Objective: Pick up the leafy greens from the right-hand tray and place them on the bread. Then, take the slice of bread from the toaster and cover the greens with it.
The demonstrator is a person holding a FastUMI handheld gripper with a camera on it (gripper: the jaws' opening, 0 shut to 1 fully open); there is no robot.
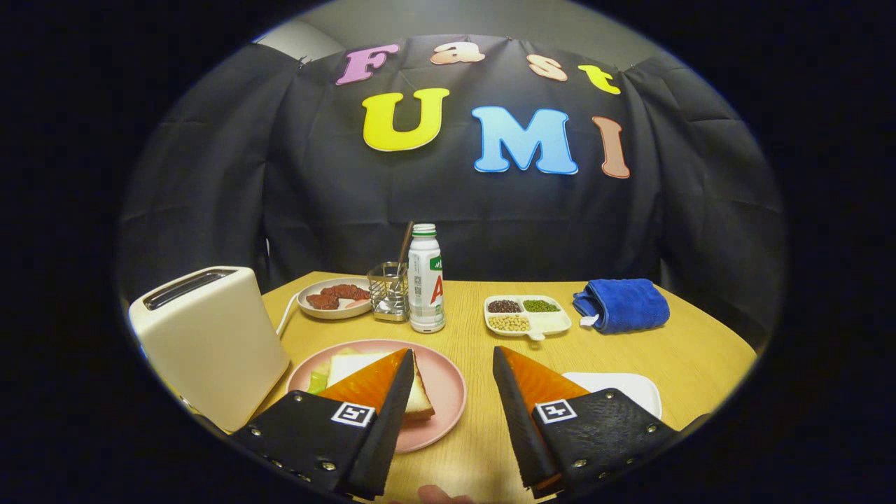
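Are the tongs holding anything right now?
No: the tongs stand open and empty above the table, left finger over the pink plate with the bread.

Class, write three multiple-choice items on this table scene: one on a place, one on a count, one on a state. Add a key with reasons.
1. Where does the cream boxy toaster stand?
A. beside the round pink plate
B. beside the folded blue towel
C. behind the white plastic bottle

2. How many filled sections has the white divided dish?
A. one
B. three
C. five

3. How does the gripper stand?
A. shut on bread
B. shut on nothing
C. open

Key: 1 A, the toaster adjoins the plate. 2 B, three piles of grains show. 3 C, bare wooden table shows between the jaws.
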